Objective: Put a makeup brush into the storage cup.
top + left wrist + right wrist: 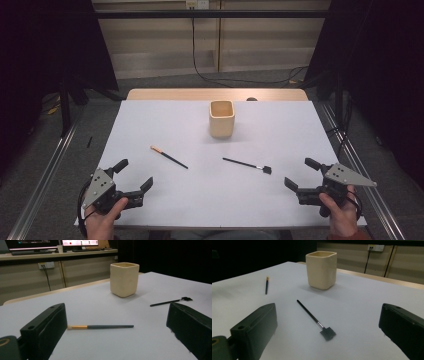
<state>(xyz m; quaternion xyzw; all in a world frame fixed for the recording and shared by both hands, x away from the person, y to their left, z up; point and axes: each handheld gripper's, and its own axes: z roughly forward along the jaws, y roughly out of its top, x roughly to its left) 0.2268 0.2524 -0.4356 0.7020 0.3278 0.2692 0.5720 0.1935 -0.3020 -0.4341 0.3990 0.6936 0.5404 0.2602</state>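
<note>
A cream square cup (221,118) stands upright toward the back middle of the white table. Left of centre lies a dark brush with an orange band (168,156), also visible as the orange-banded brush (100,327) just ahead of my left jaws. Right of centre lies a thin black brush with a flat square head (247,165), and this flat-headed brush (315,320) rests ahead of my right jaws. My left gripper (134,175) is open at the front left, empty. My right gripper (301,173) is open at the front right, empty. The cup (124,279) (321,269) is beyond both.
The white table sheet (280,135) ends at a wooden strip along the far edge. Metal rails run down both sides of the table. Cables trail over the grey floor behind, and a desk with monitors (50,243) stands in the background.
</note>
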